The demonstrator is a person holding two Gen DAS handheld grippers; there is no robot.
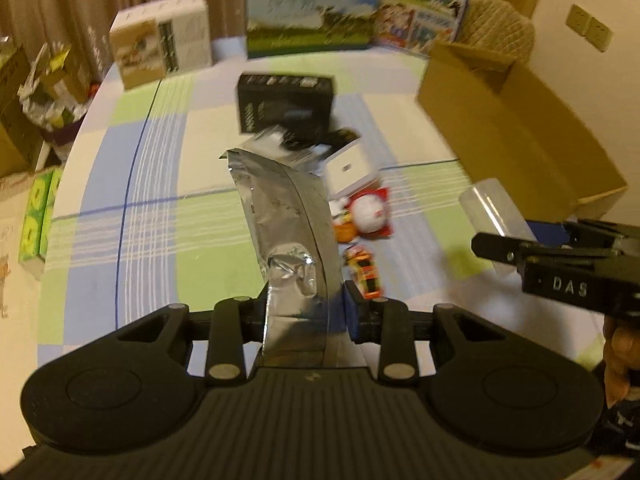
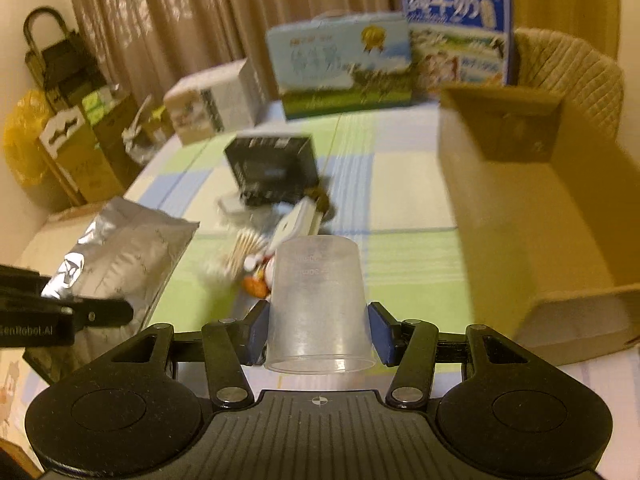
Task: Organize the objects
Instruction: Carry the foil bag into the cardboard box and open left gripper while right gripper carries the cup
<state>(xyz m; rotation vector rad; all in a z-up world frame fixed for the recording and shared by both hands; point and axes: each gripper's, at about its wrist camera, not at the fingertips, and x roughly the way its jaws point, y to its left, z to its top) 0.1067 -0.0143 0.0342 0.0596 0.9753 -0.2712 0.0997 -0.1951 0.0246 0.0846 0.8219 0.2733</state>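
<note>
My left gripper [image 1: 306,300] is shut on the lower end of a silver foil pouch [image 1: 280,208], which stands up above the checked tablecloth [image 1: 132,208]. The right wrist view shows the same pouch [image 2: 132,252] at the left, with the left gripper [image 2: 120,314] beside it. My right gripper [image 2: 318,328] is shut on a clear plastic measuring cup [image 2: 318,288], held upside down with its blue pads on both sides. From the left wrist, the cup [image 1: 492,204] and the right gripper [image 1: 500,248] show at the right edge. An open cardboard box [image 2: 520,220] lies to the right.
A pile lies mid-table: a black box [image 1: 286,104], a white box [image 1: 350,174], a red-and-white toy [image 1: 370,214], an orange toy car [image 1: 366,272] and cotton swabs [image 2: 244,248]. Milk cartons [image 1: 312,12] and a white carton [image 1: 164,48] line the far edge. Bags stand on the floor at the left.
</note>
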